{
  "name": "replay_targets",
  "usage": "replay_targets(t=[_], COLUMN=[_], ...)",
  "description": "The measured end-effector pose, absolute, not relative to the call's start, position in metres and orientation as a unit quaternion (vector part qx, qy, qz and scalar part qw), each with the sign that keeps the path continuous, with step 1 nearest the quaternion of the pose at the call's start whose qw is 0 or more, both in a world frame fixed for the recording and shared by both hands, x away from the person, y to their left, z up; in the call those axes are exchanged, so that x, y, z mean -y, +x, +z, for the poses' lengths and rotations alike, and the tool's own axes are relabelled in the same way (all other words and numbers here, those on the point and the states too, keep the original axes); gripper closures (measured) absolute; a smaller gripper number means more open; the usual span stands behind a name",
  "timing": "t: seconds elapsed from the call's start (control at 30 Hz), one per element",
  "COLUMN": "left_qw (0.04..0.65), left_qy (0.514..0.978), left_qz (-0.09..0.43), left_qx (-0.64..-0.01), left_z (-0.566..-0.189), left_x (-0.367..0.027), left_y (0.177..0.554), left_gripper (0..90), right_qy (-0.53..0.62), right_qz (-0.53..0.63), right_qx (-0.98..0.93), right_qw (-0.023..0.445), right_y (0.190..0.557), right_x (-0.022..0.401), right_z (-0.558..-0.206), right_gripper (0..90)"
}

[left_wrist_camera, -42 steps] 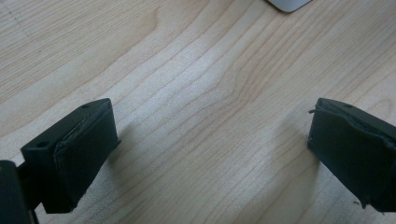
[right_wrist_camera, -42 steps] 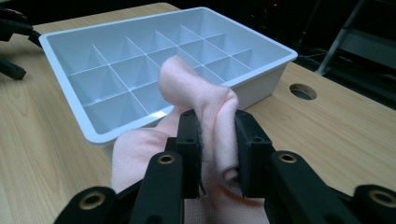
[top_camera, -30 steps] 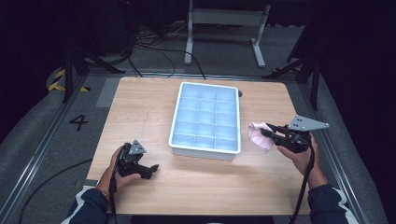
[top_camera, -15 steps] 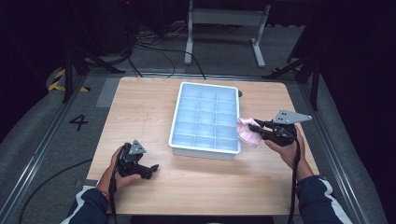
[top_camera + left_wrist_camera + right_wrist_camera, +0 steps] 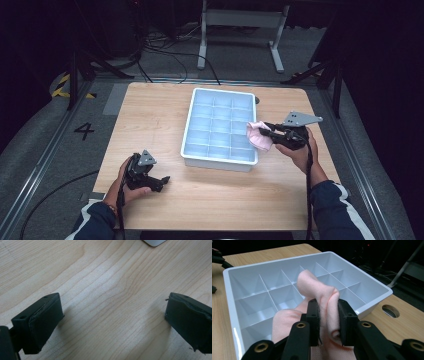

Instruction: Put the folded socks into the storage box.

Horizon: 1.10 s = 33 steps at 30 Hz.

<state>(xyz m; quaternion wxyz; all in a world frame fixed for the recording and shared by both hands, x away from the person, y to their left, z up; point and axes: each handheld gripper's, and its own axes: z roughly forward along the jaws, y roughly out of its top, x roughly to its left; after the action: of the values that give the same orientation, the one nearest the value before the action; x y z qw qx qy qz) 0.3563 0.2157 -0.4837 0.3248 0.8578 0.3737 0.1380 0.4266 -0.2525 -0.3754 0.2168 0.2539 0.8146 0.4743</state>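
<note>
- the left gripper [image 5: 162, 181] is seen nearest the table's front edge, held low in the person's left hand [image 5: 127, 180], well apart from the tray.
- in the left gripper view its two black jaws are spread wide over bare wood of the table [image 5: 107, 290]; nothing is caught between them.
- a white corner of the divided tray [image 5: 153, 242] is glimpsed at the top edge of that view.
- the right gripper [image 5: 264, 132] is held level in the right hand [image 5: 300, 152] at the tray's right side, jaws pointed toward the tray.
- its jaws are clenched on a pink cloth [image 5: 322, 295]; in the right gripper view a soft fold is pinched between the pads, the upper end curled above them and the rest draped below.
- from above, the pink cloth [image 5: 259, 135] is seen at the tray's right wall, overlapping the rim near the front-right compartments; whether it touches the rim cannot be told.
- the divided tray [image 5: 187, 130] is set at mid-table, white, split into rows of compartments.
- in the right gripper view the divided tray [image 5: 229, 290] lies just beyond the cloth, its cells seen bare.
- a round hole [image 5: 390, 311] in the tabletop is noted just beside the tray's far corner.
- farthest off, cables [image 5: 165, 47] and a grey stand [image 5: 240, 20] are seen on the dark floor beyond the table.
</note>
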Motion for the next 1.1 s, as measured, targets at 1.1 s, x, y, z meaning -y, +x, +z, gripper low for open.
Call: replay_targets(t=[1.1], left_qw=[0.324], left_qy=[0.858], left_qz=[0.139], left_qx=[-0.374], left_z=[-0.484], left_x=[-0.216], left_y=[0.356], left_gripper=[1.8], right_qy=[0.221], right_qz=[0.367], right_qx=[-0.873], right_qw=[0.231], right_y=[0.448], right_x=[0.190], right_z=[-0.386], right_gripper=[74.2])
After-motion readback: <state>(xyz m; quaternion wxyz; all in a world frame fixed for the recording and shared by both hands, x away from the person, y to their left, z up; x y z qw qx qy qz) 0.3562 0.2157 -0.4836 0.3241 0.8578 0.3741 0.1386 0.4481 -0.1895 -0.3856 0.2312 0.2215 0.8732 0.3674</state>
